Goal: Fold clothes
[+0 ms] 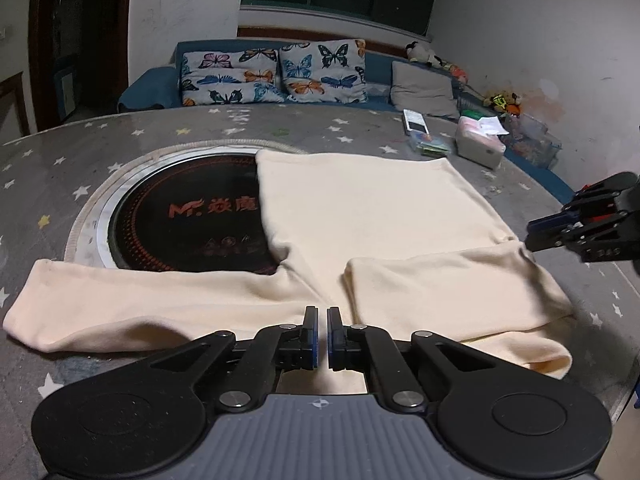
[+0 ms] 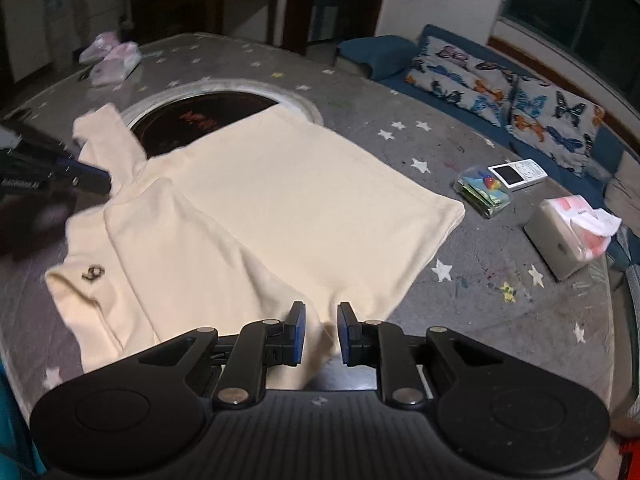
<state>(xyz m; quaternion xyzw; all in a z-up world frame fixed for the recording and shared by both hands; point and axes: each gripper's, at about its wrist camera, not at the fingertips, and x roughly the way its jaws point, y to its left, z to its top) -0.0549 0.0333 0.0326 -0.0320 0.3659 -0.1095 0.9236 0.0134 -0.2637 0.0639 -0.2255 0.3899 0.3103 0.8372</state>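
Lying flat, the cream shirt (image 1: 360, 216) has one sleeve folded; both jaws slightly apart.

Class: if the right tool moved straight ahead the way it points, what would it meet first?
Probably the cream shirt: the right tool, part open, already sits over its near edge. Height above the cloth is unclear.

Black round cooktop (image 1: 188, 220) set into the bench: orange-red logo "MF." followed by Chinese characters, partly covered by the cream shirt (image 1: 360, 216); characters too blurred to read with certainty. Smaller markings below the logo illegible. Right tool (image 1: 532, 236), seen in the left wrist view: pale digits on its black body, not readable. Shirt chest carries a small dark emblem (image 2: 93, 273), no legible letters.
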